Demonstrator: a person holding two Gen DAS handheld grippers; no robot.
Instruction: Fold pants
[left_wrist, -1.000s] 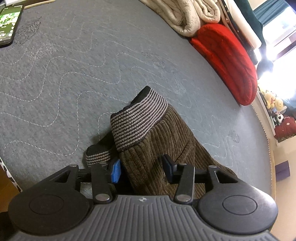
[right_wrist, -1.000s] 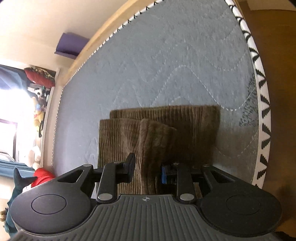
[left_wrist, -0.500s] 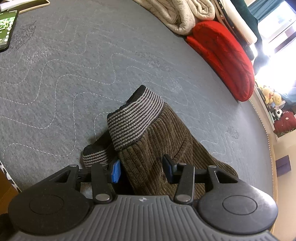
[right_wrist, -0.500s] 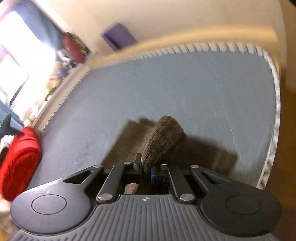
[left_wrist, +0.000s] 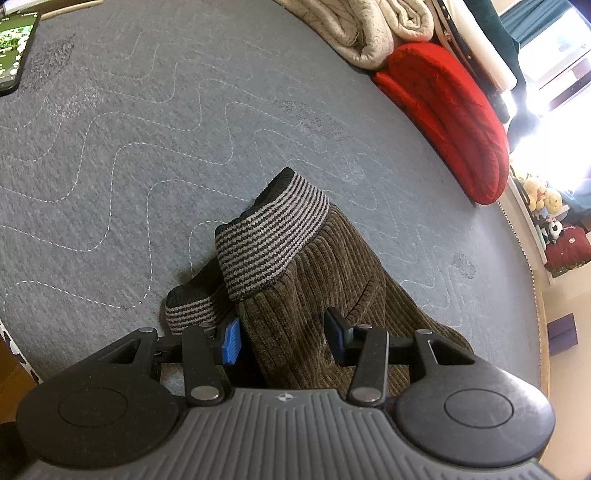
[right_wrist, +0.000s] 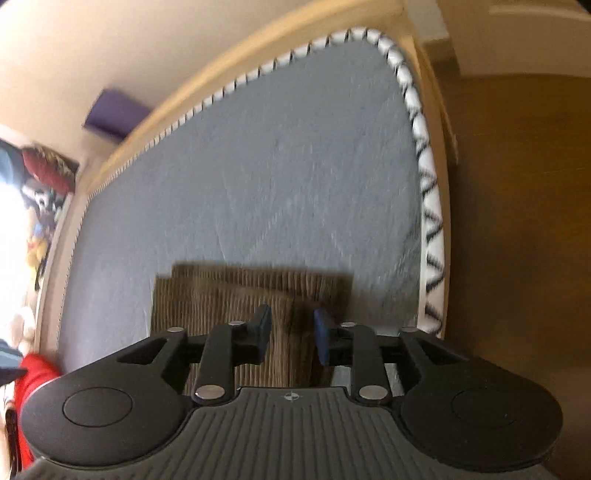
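Brown corduroy pants (left_wrist: 295, 302) with a grey-and-black striped waistband (left_wrist: 269, 243) lie bunched on the grey-blue quilted mattress (left_wrist: 147, 147). My left gripper (left_wrist: 282, 339) has its jaws half apart around a thick hump of the fabric just below the waistband. Both pads sit against the cloth, and a second piece of waistband lies left of the left finger. In the right wrist view the folded leg end of the pants (right_wrist: 229, 291) lies flat under my right gripper (right_wrist: 291, 332). Its jaws are opening, and no pad presses on the fabric between them.
A phone (left_wrist: 11, 55) lies at the far left of the mattress. A beige blanket (left_wrist: 362, 29) and a red cushion (left_wrist: 454, 122) are at the far side. The mattress's patterned edge (right_wrist: 424, 166) and the wooden floor (right_wrist: 517, 221) are to the right of the legs. A purple box (right_wrist: 114, 114) stands by the wall.
My right gripper closed on a fold of the leg fabric and lifted it, then let go. The fabric now lies flat. The left gripper and the waistband have stayed put.
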